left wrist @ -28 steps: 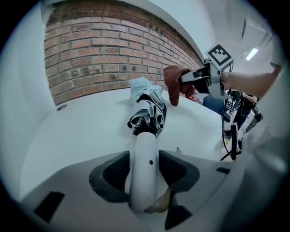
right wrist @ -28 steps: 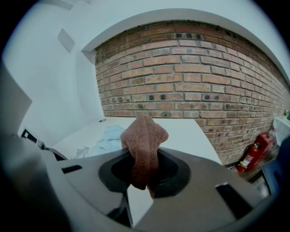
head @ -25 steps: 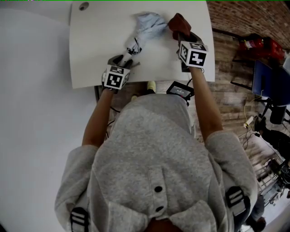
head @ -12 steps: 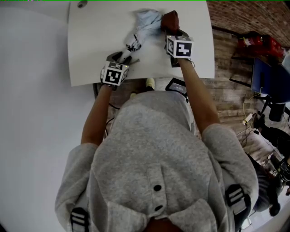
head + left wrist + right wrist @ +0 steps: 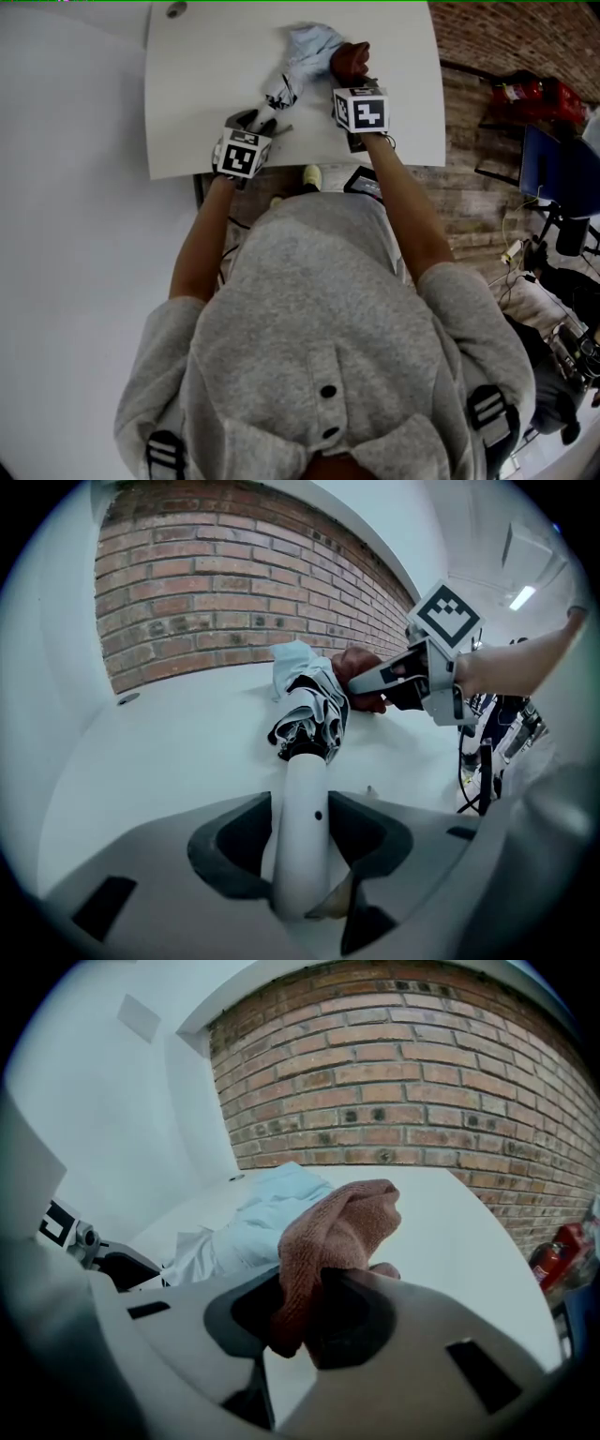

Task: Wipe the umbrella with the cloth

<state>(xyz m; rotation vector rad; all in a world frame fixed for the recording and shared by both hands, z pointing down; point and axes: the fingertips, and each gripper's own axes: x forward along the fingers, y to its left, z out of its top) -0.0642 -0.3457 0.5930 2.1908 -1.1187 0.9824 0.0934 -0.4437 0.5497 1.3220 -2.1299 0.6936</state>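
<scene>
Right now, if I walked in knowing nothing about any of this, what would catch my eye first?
A folded pale blue umbrella lies on the white table, its white handle clamped in the left gripper. The right gripper holds a bunched reddish-brown cloth right up against the umbrella's canopy. A red brick wall stands behind the table.

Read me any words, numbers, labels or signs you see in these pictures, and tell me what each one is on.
No words or numbers can be read here.
Left marker cube and right marker cube: black-and-white squares only, no letters.
Red object on the floor: any label is too small to read.
</scene>
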